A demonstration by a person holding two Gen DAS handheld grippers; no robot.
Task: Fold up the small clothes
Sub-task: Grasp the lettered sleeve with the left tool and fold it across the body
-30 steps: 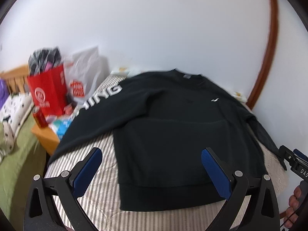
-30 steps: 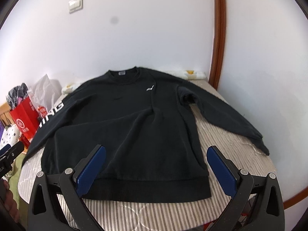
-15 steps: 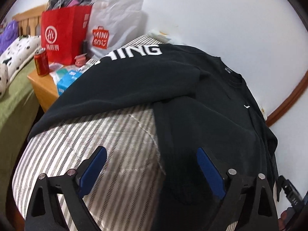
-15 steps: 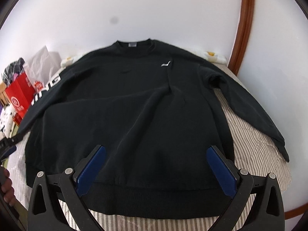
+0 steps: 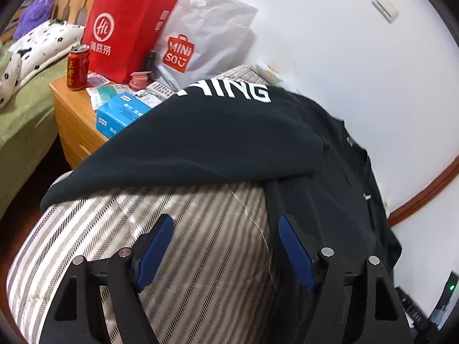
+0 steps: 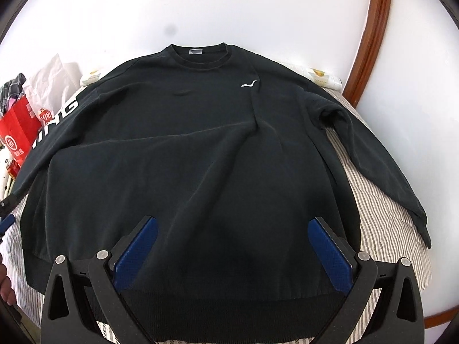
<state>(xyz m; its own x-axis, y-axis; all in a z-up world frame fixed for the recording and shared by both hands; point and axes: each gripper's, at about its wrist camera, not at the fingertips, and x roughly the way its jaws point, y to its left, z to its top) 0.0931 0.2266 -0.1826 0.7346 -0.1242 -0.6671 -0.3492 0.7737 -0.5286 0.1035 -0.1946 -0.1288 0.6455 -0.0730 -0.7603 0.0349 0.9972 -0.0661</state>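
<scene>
Both tools poised at the sweatshirt's near hem

Your left tool (image 5: pixel 221 246) is closing empty beside the black cotton sweatshirt (image 6: pixel 183 154) on the striped bed (image 5: pixel 129 229); your right tool (image 6: pixel 232 246) gapes wide, empty, above the hem.

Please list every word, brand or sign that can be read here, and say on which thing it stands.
"HING": white letters on the black sweatshirt's sleeve, start hidden.
"MINI SOU": red logo on the white plastic bag.
"Hi" and Chinese characters: red paper bag.
Red can, blue tissue pack, collar tag: unreadable.
</scene>
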